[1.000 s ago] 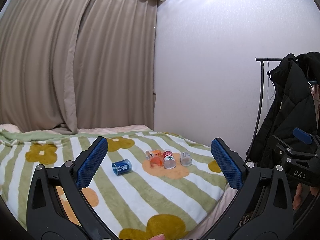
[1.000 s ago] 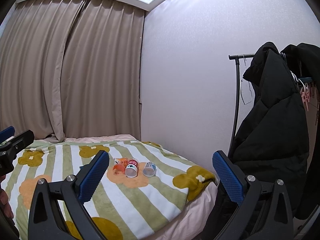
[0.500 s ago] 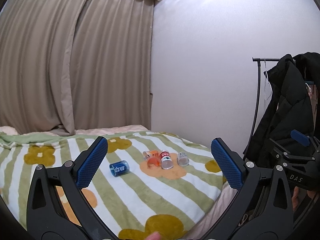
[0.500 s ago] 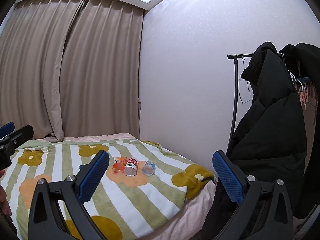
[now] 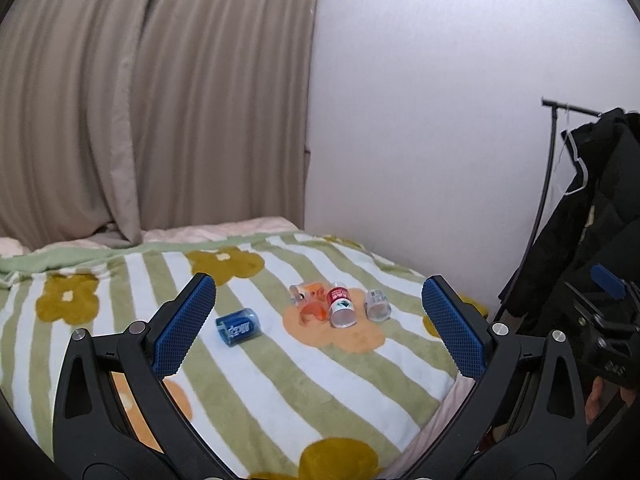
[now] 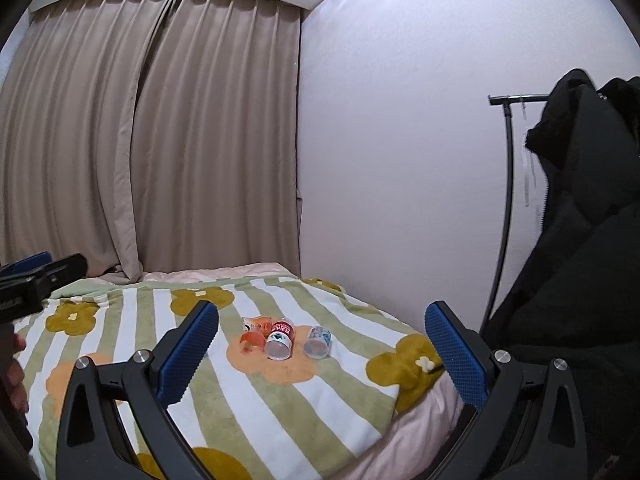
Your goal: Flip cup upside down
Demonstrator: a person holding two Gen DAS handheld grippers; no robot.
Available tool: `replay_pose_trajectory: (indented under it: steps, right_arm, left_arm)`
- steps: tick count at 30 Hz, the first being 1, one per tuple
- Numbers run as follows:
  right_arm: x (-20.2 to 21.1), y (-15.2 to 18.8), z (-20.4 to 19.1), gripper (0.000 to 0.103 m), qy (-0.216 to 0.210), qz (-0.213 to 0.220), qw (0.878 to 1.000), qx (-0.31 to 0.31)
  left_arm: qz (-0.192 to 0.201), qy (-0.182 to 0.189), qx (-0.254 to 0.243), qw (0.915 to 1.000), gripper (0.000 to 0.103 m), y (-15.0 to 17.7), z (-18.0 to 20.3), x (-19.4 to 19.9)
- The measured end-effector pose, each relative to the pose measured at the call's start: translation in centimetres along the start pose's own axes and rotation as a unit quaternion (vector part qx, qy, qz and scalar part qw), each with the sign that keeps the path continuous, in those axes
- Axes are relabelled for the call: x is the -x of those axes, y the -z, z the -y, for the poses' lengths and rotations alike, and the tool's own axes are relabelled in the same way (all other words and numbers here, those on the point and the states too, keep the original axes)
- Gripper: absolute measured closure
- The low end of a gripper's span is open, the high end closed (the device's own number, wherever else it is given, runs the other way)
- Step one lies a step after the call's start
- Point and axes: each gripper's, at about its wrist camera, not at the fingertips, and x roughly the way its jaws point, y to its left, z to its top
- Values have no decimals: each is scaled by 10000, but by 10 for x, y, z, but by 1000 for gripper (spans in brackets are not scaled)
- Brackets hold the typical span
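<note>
1. Lying on its side toward the left of the striped green-and-white flower-print blanket [image 5: 256, 392], the blue printed cup [image 5: 237, 327] sits apart from the rest; a second ago it lay lower in the left wrist view and a little nearer that gripper's inner finger, so the left camera has drifted, not the cup.
2. Both jaws of the left gripper [image 5: 320, 326] stand wide apart with nothing between them, well short of any cup; they were just as spread a second ago.
3. At the blanket's orange flower lies a tight cluster: a clear orange-tinted cup [image 5: 310, 304] tipped over, a red-labelled cup [image 5: 341, 308] on its side with its mouth toward the camera, and just right of it a pale clear cup [image 5: 377, 305], also on its side.
4. The right gripper [image 6: 322, 350] is likewise released and empty, far back from the cluster. Its view now sits a touch higher than a second ago, with the bed slightly lower in frame.
5. My judgement: only small approach drift so far; no cup is touched or turned, and which one is meant I cannot tell.
6. At far right, a black padded coat [image 6: 580, 248] hangs on a dark metal rack [image 6: 509, 208].
</note>
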Motion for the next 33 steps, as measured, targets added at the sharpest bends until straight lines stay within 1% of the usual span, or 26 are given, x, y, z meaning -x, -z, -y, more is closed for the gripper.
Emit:
replay_pose_trajectory:
  steps: [2, 5, 7, 8, 9, 10, 11, 12, 14, 15, 17, 18, 20, 21, 24, 26, 27, 28, 30, 32, 33]
  right_arm:
    - [-18, -1, 2, 0, -80, -68, 9999, -15]
    - [-45, 0, 4, 0, -179, -186, 9997, 20]
    - [-66, 2, 4, 0, -233, -290, 9993, 42]
    - [-77, 4, 5, 0, -268, -334, 9991, 34]
    - [-87, 6, 5, 0, -311, -382, 9988, 17]
    - [-99, 9, 5, 0, -361, -446, 9984, 6]
    - [-112, 13, 5, 0, -417, -510, 9978, 7]
    - [-121, 16, 4, 0, -458, -556, 9974, 7]
    - [-146, 27, 1, 0, -581, -714, 9958, 12]
    - [-155, 31, 1, 0, -618, -767, 9951, 8]
    - [-179, 47, -2, 0, -721, -902, 9933, 12]
    - [-188, 53, -3, 0, -765, -949, 9925, 9]
    - [-209, 68, -7, 0, -858, -1054, 9907, 12]
    - [-217, 76, -9, 0, -901, -1094, 9899, 15]
    - [-239, 98, -15, 0, -1044, -1205, 9872, 64]
    - [-250, 107, -20, 0, -1123, -1207, 9862, 156]
    - [-253, 110, -24, 0, -1144, -1184, 9862, 199]
    - [-256, 112, -26, 0, -1178, -1154, 9860, 233]
    - [-260, 115, -30, 0, -1256, -1090, 9857, 264]
    - [-265, 118, -33, 0, -1302, -1039, 9856, 274]
    - [-268, 120, -35, 0, -1315, -1022, 9857, 271]
  left_arm:
    - [-270, 183, -37, 9995, 0, -14, -3, -38]
    - [-787, 486, -60, 9957, 0, -32, -7, -103]
    - [-1223, 640, -25, 9904, 0, -40, -9, -154]
    - [-1429, 659, -16, 9875, 0, -42, -11, -176]
    - [-1708, 680, -10, 9829, 0, -41, -12, -208]
    - [-1860, 693, -1, 9801, 0, -40, -13, -224]
    - [-2066, 687, 7, 9760, 0, -36, -14, -247]
    - [-2356, 666, 17, 9696, 0, -29, -15, -276]
    - [-2681, 609, -23, 9615, 0, -17, -15, -313]
    - [-2925, 523, -61, 9548, 0, -6, -16, -340]
    - [-3254, 456, -78, 9444, 0, 8, -19, -376]
    - [-3485, 416, -67, 9364, 0, 22, -22, -401]
    - [-3757, 349, -18, 9261, 1, 38, -27, -435]
    - [-3929, 327, 74, 9190, 3, 50, -32, -453]
    - [-4306, 332, 424, 9009, 7, 78, -47, -496]
    - [-4477, 367, 614, 8913, 9, 92, -55, -515]
    - [-4578, 406, 780, 8847, 11, 101, -60, -523]
    - [-4626, 439, 861, 8813, 13, 105, -61, -527]
    - [-4776, 527, 1003, 8712, 13, 116, -63, -534]
    - [-4885, 555, 1039, 8646, 13, 123, -62, -541]
    - [-4970, 575, 1101, 8588, 13, 128, -62, -543]
